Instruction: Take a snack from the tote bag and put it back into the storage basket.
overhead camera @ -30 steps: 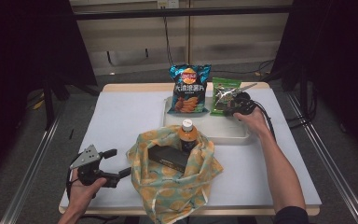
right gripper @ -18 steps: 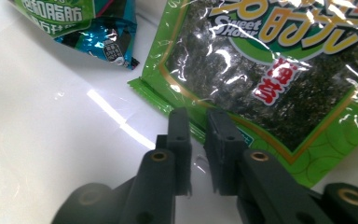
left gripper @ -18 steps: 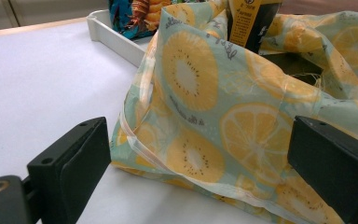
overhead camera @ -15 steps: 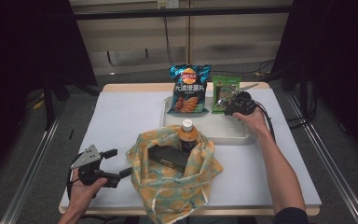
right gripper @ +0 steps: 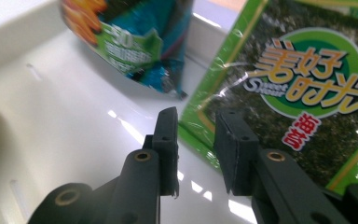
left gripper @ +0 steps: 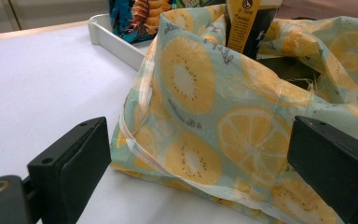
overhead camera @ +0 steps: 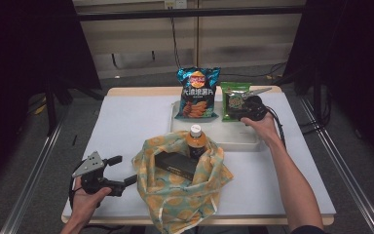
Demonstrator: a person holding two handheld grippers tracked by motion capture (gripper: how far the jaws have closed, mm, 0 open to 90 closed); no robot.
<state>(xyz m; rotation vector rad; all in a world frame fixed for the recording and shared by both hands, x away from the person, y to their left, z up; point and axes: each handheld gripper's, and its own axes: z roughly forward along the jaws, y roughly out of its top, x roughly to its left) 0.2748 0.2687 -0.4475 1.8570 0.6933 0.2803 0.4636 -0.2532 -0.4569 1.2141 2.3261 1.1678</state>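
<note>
Bottle and dark box are already packed in yellow fruit-print cloth bag point(overhead camera: 182, 185); green seaweed packet point(right gripper: 303, 98) is flanked by right gripper point(right gripper: 198, 135), just opening, ungrasped; left gripper point(overhead camera: 121, 170) is released.

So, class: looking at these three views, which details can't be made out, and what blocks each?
- Bottle, high view: lower body hidden by the fruit-print bag.
- Green seaweed packet, right gripper view: cut off by the picture's edges.
- Chip bag, left gripper view: cut off at the top edge.
</note>
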